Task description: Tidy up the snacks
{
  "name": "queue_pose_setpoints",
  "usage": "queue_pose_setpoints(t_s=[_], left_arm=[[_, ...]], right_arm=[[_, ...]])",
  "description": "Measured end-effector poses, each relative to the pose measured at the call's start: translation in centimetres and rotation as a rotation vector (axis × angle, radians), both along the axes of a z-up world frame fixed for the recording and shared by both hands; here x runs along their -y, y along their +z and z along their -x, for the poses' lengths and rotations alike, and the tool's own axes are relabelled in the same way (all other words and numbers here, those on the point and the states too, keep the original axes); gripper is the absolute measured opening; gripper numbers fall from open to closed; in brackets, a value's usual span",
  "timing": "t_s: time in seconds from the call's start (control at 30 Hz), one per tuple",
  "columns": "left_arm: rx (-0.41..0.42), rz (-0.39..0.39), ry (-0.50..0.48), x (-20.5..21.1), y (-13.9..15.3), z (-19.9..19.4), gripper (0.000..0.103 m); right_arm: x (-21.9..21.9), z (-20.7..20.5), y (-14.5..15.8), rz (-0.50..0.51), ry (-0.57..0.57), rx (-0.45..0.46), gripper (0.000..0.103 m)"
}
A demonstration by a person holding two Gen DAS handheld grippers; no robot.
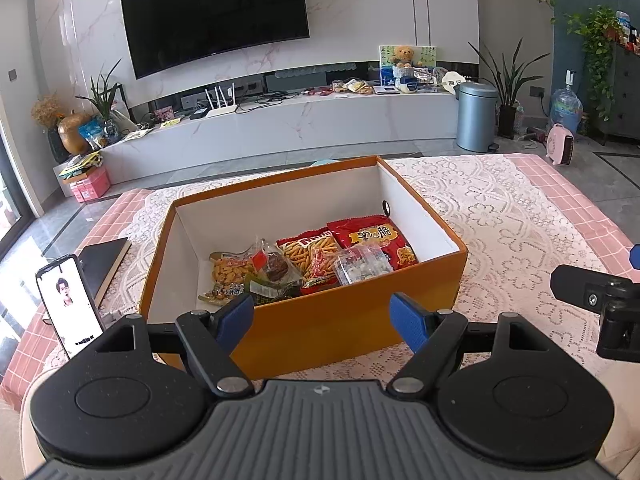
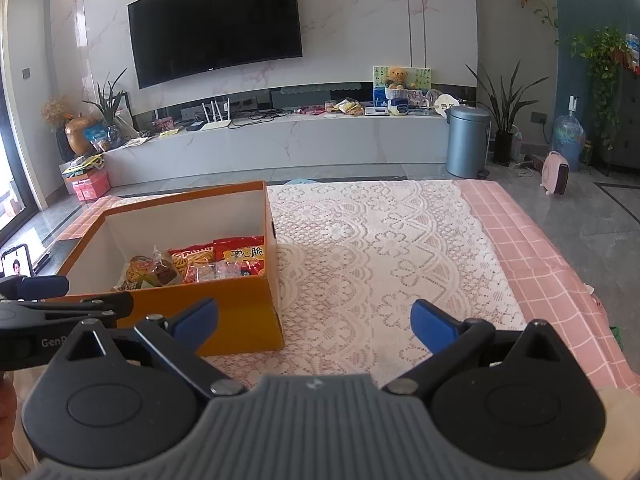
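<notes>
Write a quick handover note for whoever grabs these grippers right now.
Left gripper: open, empty, just in front of the orange box.
Right gripper: open, empty, over the lace tablecloth to the right of the box.
Snacks: all the packets in view lie inside the box.
Done: the visible tabletop has no loose snacks.
Left: probably nothing; check outside the camera views.

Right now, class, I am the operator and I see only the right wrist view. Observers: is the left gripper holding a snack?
Observer: No. The left gripper is open and empty, facing the near wall of the orange box.
Operator: What lies to the left of that box?
Observer: A black notebook lies flat there, beside an upright phone.
</notes>
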State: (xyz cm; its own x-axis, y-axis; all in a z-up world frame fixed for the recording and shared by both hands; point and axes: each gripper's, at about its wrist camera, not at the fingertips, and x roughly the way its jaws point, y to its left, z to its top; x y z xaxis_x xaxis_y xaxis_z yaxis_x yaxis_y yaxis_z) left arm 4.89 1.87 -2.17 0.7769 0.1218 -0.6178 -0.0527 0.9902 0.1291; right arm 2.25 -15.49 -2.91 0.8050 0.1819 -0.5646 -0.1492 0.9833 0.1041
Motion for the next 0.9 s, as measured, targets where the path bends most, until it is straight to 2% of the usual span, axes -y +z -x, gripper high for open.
queue_pose_setpoints(t_s=[0.9], left_arm=[[0.001, 0.002, 0.000, -0.10, 0.35, -0.11, 0.091]], right_arm=[[-0.16, 0.09, -0.01, 0.006, 0.005, 0.004, 0.099]])
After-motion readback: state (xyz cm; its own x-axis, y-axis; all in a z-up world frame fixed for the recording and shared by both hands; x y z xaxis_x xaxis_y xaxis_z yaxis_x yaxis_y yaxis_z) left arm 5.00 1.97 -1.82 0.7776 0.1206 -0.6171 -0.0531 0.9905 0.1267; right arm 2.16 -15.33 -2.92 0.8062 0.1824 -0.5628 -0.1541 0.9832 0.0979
